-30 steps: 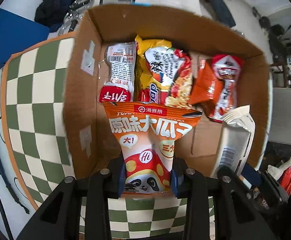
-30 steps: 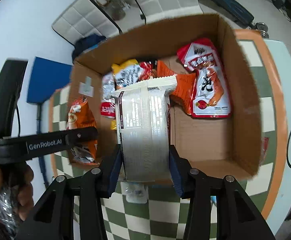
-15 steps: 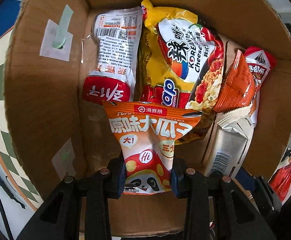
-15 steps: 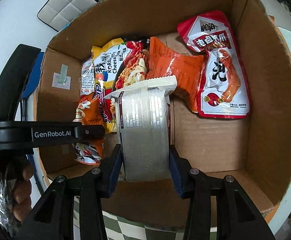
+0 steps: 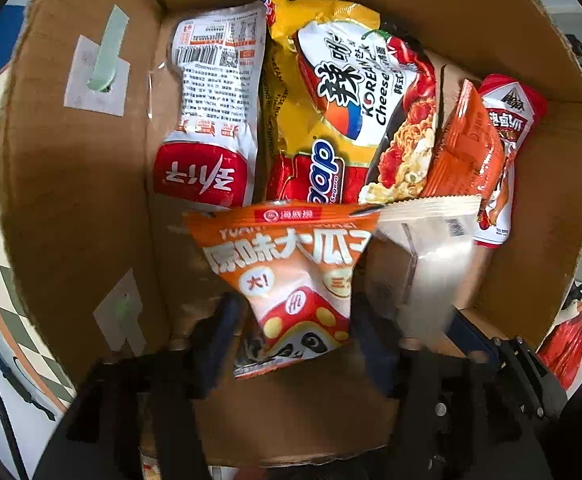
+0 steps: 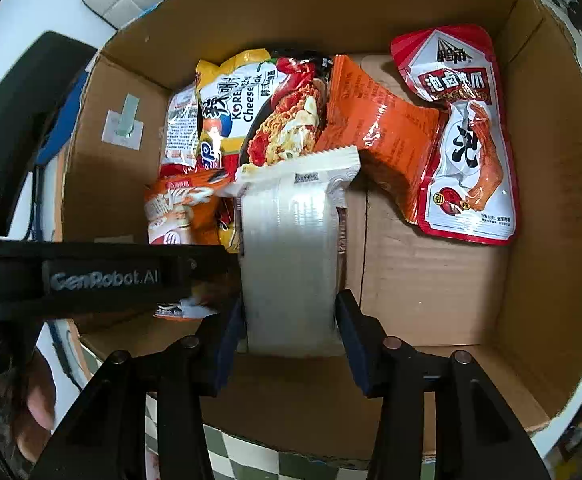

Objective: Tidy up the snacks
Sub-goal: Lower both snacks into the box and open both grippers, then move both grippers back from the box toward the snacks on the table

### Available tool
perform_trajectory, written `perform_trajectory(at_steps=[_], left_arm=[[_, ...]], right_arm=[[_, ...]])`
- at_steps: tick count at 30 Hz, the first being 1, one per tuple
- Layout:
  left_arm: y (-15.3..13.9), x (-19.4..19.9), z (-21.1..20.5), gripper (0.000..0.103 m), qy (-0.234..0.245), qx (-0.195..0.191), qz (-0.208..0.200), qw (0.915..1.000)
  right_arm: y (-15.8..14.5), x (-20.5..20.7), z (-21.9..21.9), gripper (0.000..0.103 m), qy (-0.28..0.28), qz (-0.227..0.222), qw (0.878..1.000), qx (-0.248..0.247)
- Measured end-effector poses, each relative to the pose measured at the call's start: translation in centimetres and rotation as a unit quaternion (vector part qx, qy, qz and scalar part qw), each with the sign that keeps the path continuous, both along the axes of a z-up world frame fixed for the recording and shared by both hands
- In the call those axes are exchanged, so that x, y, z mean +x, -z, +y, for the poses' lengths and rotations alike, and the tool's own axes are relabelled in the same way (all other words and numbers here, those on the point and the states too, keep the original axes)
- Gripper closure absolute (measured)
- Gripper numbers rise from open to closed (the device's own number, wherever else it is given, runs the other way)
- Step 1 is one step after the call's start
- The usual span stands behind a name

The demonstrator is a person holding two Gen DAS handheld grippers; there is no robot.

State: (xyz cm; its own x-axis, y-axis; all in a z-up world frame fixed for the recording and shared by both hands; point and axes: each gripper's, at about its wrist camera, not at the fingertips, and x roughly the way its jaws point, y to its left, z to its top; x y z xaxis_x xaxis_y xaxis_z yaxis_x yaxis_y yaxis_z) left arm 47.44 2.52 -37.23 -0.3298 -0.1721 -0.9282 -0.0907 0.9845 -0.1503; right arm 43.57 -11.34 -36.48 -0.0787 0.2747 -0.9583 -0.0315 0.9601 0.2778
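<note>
An open cardboard box (image 5: 71, 200) holds several snack packs. My left gripper (image 5: 295, 336) reaches down into it near the left wall. Its jaws are opening, and the orange panda snack bag (image 5: 291, 264) stands loose between the parted pads, tilting. My right gripper (image 6: 291, 332) is beside it, low over the box floor (image 6: 431, 280). A white ribbed packet (image 6: 291, 260) sits upright between its pads. These jaws are opening too, but the pads still touch the packet's sides. The orange bag (image 6: 175, 208) shows in the right wrist view behind the left gripper's black housing (image 6: 103, 278).
At the back lie a red-and-white sausage pack (image 5: 211, 120), yellow cheese noodles (image 5: 351, 92) and an orange pack (image 5: 467, 148). A red-and-white pack (image 6: 467, 140) lies at the right. The box stands on a green checkered cloth (image 6: 243, 452). A person's hand (image 6: 39, 400) holds the left gripper.
Both grippers sank from above the rim down into the box with their packs. The left jaws spread apart and the orange bag came loose and tilted. The right jaws widened slightly.
</note>
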Motion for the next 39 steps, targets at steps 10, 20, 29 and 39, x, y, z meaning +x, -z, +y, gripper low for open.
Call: perform_trajectory(at_steps=[10,20,29,39], left_arm=[[-4.5,-0.2,0.1,0.009,0.009,0.045,-0.071,0.9964],[-11.0,-2.6,0.6,0.001,-0.013,0.091,-0.170,0.9811],[-16.7,-6.3,1.2,0.001,0.005,0.138,-0.282,0.9493],[-19.8,-11.6,0.6,0.001,-0.027,0.096,-0.333,0.9377]], right_arm=[[-3.2,-0.1,0.8,0.007,-0.010,-0.031,0.999,-0.028],[-7.9,-1.2,-1.8,0.003,-0.013,-0.085,0.995,-0.057],[-13.1,-4.1,-4.2,0.003,0.009,-0.151,0.988,-0.039],[-16.4,-8.0,-6.7,0.003,0.033,-0.171,0.985,-0.006]])
